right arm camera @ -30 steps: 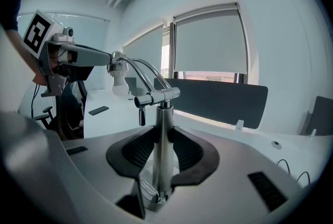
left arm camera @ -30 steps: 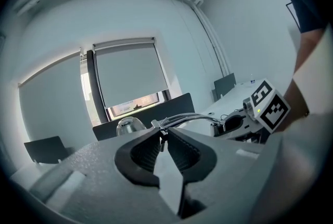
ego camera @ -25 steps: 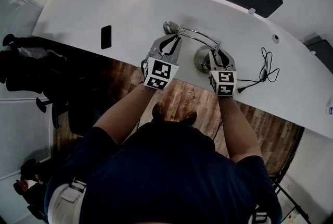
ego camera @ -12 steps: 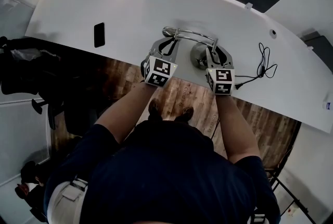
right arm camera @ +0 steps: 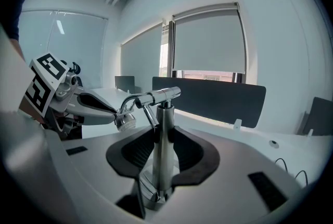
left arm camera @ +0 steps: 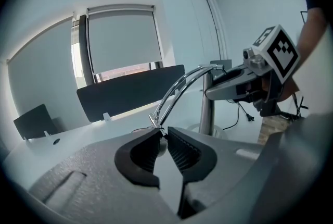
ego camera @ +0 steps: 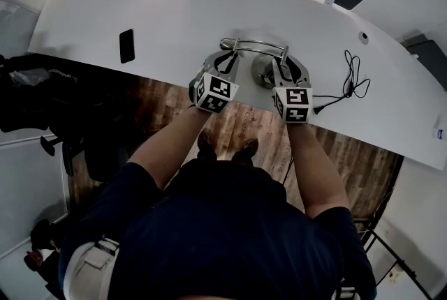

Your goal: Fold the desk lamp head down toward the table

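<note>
1 desk lamp; 2 tools: left tool, right tool; 1 cable; 1 table.

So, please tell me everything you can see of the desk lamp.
The desk lamp looks like polished chrome metal. Its round base sits on the white desk near the front edge. An upright post carries a thin double-rod arm that curves down to a small head. The right gripper is shut on the post, the left gripper on the head.
</note>
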{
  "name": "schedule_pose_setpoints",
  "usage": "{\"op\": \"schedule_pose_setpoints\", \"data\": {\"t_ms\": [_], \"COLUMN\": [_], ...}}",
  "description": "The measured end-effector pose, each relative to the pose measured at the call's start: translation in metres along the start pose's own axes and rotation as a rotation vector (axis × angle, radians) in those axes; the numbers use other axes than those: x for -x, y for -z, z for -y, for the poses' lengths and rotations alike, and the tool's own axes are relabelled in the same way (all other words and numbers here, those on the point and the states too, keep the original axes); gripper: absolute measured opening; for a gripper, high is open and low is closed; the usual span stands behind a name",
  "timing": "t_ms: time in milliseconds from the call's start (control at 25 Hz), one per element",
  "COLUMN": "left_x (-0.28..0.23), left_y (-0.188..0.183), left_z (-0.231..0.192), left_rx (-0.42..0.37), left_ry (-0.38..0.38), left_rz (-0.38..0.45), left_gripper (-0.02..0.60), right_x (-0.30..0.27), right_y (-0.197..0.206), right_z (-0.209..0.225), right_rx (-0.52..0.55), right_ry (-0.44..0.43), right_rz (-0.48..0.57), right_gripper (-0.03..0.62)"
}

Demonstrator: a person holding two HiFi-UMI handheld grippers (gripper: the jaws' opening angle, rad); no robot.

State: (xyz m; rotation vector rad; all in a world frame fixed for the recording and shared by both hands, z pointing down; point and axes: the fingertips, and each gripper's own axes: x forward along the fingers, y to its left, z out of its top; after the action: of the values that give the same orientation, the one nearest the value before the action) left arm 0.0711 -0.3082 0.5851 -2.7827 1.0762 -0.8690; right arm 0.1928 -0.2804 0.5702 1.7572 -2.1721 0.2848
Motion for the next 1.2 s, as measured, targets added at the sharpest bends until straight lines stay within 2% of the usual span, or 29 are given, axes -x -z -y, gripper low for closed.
{"op": "schedule_pose_setpoints", "data": {"t_ms": [440,920,1200], "left_x": [-0.019,-0.025,-0.025], "left_y": [0.016,0.021,0.022], "left_z": [0.019,0.030,0.030], "left_rx": [0.022,0.069,0.059], "left_ry": [0.043,0.050,0.070], "left_rz": [-0.035,-0.044,-0.057], "left_gripper": [0.051,0.051,0.051], "right_x": [-0.001,-0.002,-0.002], "right_y": [0.000,0.002,0.003], "right_z": [-0.001,-0.001,-0.001], "right_rx": [0.003,0.001,0.025], "right_ry": [0.006,0.012,0.023], "right_rz": [-0.005,-0.009,-0.023], "right_gripper": [0.120,0.120,0.124]}}
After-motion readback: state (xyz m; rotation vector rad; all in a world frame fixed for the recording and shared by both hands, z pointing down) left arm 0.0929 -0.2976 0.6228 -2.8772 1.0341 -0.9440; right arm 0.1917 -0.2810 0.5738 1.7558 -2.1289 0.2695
